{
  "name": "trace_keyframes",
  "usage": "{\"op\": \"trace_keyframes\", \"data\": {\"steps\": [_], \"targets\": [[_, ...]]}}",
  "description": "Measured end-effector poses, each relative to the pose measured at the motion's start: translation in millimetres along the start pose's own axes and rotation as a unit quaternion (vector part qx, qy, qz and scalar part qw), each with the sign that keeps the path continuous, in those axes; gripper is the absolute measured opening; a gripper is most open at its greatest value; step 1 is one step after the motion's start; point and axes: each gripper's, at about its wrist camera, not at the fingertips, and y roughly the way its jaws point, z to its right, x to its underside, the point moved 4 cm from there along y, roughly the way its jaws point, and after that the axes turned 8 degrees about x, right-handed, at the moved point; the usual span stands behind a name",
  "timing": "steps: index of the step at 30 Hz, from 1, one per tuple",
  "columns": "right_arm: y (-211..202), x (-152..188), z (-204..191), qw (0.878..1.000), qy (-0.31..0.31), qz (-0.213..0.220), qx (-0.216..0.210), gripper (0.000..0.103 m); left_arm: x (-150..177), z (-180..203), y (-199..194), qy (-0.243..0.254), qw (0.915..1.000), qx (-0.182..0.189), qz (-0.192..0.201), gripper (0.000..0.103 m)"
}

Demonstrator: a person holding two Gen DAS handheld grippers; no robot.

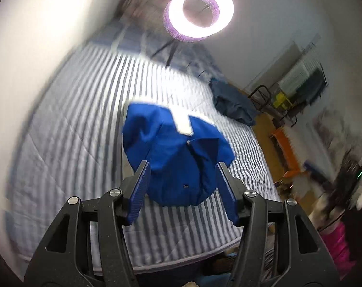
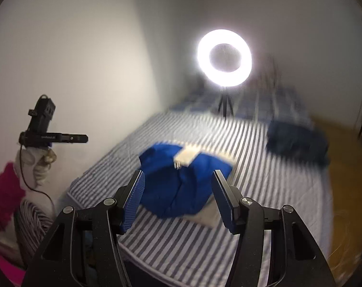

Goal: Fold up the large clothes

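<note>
In the left wrist view, my left fingers [image 1: 182, 167] stood apart with nothing between them, raised over the bed [image 1: 68, 124]. The blue garment [image 1: 176, 157] lay bunched at centre frame on the striped sheet, a pale patch at its top; I judged it a folded bundle, set down clear of the dark clothes [image 1: 233, 102] at upper right. A ring light [image 1: 200, 12] glared above.

In the right wrist view, my right fingers [image 2: 178, 179] were likewise spread and empty, the garment [image 2: 178, 186] beyond them at centre. My other hand [image 2: 37, 162] hung at left, holding its gripper clear of the cloth.
</note>
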Motion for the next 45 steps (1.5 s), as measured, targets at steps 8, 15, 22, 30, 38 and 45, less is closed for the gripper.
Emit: {"op": "trace_keyframes", "data": {"steps": [8,15,22,30,38,45], "targets": [[127.5,51.2,66.3,0.98,0.174,-0.084,-0.049,0.057,12.2,-101.3,86.1,-0.181,0.9831,0.022,-0.019,0.057],[193.1,74.3,80.4,0.956,0.248,-0.122,-0.096,0.057,25.6,-132.7,126.1,-0.249,0.9666,0.056,-0.024,0.052],[220.7,77.2,70.6,0.949,0.252,-0.13,-0.137,0.035,31.5,-125.8,141.4,-0.246,0.9672,0.062,-0.015,0.005],[189.0,56.1,71.6,0.964,0.191,-0.118,-0.143,0.002,66.1,-77.4,123.1,-0.174,0.9843,0.02,-0.022,0.0],[204.9,96.6,73.8,0.958,0.201,-0.17,-0.11,0.001,81.8,-96.1,129.3,-0.17,0.9842,-0.022,-0.044,0.0],[170.4,63.1,76.9,0.975,0.117,-0.174,-0.072,0.006,59.9,-58.6,92.7,-0.09,0.9926,-0.05,-0.065,0.0]]}}
